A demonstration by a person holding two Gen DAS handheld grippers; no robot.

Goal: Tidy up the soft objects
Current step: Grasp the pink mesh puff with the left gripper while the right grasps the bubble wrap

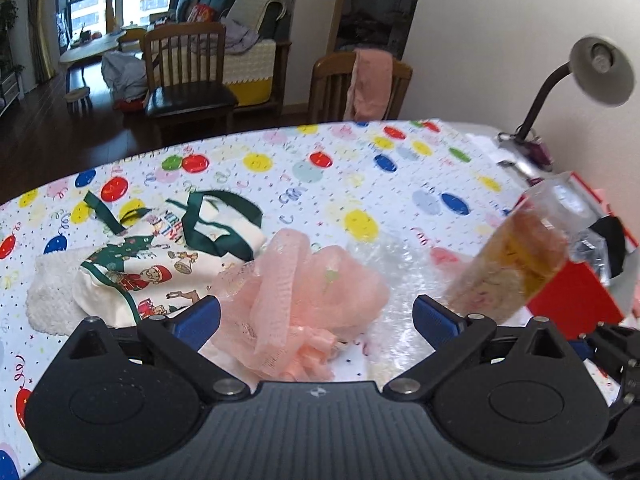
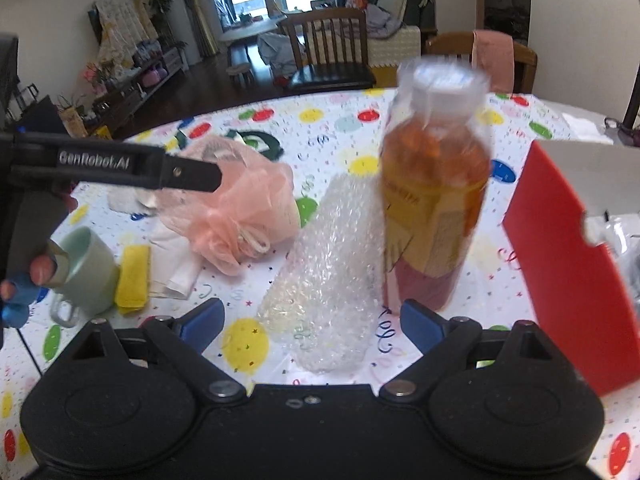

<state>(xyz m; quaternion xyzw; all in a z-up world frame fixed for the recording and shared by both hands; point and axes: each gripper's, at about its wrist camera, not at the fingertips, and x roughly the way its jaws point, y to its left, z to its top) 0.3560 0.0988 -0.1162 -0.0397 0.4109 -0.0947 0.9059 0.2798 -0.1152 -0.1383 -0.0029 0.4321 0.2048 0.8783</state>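
A pink mesh bath pouf [image 1: 304, 300] lies on the balloon-print tablecloth between the open fingers of my left gripper [image 1: 316, 320]; it also shows in the right wrist view [image 2: 232, 216]. A Christmas-print cloth bag [image 1: 160, 264] with green straps and a white knitted cloth [image 1: 48, 296] lie left of it. A sheet of bubble wrap [image 2: 324, 276] lies in front of my open right gripper [image 2: 312, 324]. A bottle of orange drink [image 2: 432, 196] stands blurred just beyond the right fingertip [image 2: 420, 320], not gripped; it appears tilted in the left wrist view [image 1: 516, 256].
A red box [image 2: 560, 264] stands at the right with dark items inside. A pale green mug [image 2: 84, 272], a yellow cloth [image 2: 134, 280] and white paper lie at the left. A desk lamp [image 1: 596, 68] stands at the far right. Wooden chairs [image 1: 360, 84] stand beyond the table.
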